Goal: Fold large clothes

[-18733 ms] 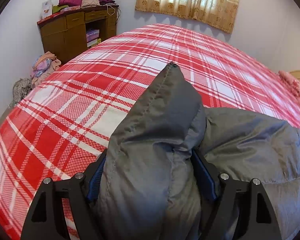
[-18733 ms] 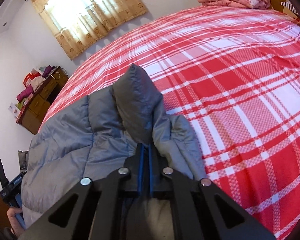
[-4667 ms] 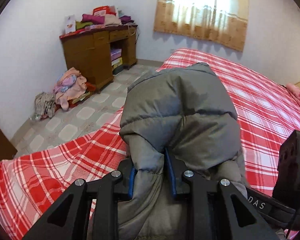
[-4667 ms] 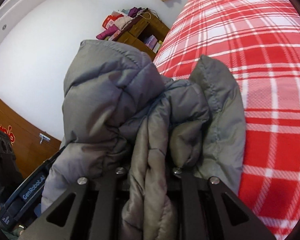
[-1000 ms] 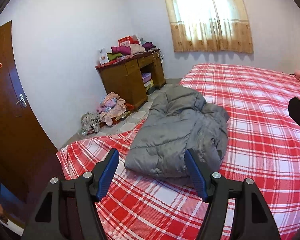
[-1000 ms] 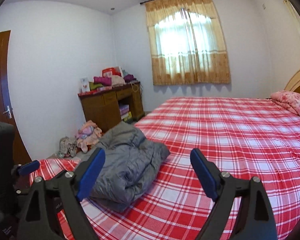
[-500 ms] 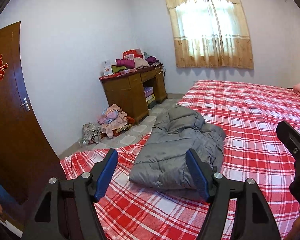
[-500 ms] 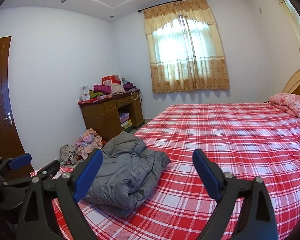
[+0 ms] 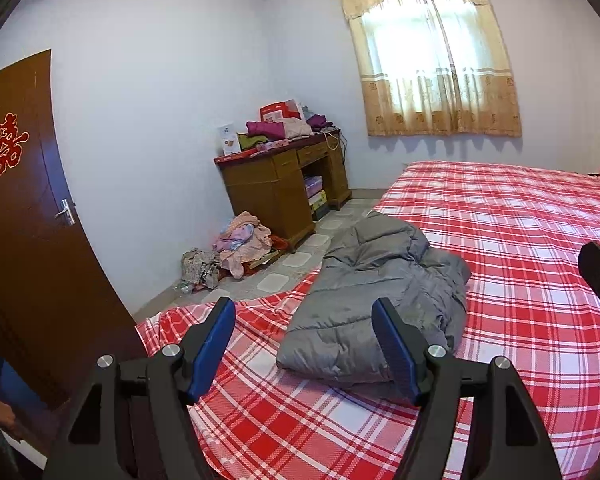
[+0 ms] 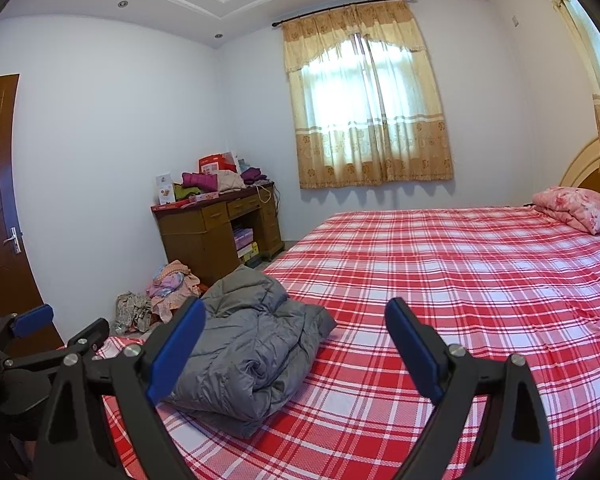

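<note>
Jacket folded, grippers clear

The grey jacket (image 9: 384, 304) lies bundled near the bed (image 9: 520, 216) corner; the left gripper (image 9: 304, 344) and right gripper (image 10: 296, 344) hover spread and empty, apart from it. Folding looks finished.

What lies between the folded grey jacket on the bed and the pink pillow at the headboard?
In the right wrist view, only bare red plaid bedspread stretches between the grey jacket and the pink pillow; nothing else rests there.
</note>
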Demonstrator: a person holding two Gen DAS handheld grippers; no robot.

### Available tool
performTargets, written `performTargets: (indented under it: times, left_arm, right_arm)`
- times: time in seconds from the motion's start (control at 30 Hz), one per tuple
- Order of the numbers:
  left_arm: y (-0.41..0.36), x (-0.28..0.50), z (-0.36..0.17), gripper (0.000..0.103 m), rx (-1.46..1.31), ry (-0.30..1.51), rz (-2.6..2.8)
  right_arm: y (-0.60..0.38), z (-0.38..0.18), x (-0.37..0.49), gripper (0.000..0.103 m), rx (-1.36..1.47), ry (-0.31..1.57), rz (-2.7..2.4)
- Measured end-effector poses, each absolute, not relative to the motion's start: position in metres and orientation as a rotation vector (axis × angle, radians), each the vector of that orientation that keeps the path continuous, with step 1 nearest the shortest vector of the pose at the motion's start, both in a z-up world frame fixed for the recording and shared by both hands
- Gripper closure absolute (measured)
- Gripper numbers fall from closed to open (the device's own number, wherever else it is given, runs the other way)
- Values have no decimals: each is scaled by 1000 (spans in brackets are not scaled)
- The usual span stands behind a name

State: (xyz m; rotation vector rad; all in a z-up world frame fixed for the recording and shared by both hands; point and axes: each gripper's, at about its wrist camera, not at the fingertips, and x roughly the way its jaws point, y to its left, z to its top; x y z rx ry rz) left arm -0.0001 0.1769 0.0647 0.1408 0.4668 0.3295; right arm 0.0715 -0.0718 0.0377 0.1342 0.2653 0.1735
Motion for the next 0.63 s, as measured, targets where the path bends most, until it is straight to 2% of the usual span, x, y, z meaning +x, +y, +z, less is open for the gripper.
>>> performTargets:
  times: [0.27,0.47,0.63]
  left_arm:
    - [175,-2,68,32,139,447,316]
    - [190,5,65,31,24,492,187]
    - [194,9,61,31,61,501,234]
  right_arm:
    - [-74,40,71,10,134,264,168]
    - [-73,40,72,9,128,271,173]
    - [-75,39,76,9,134,283,168]
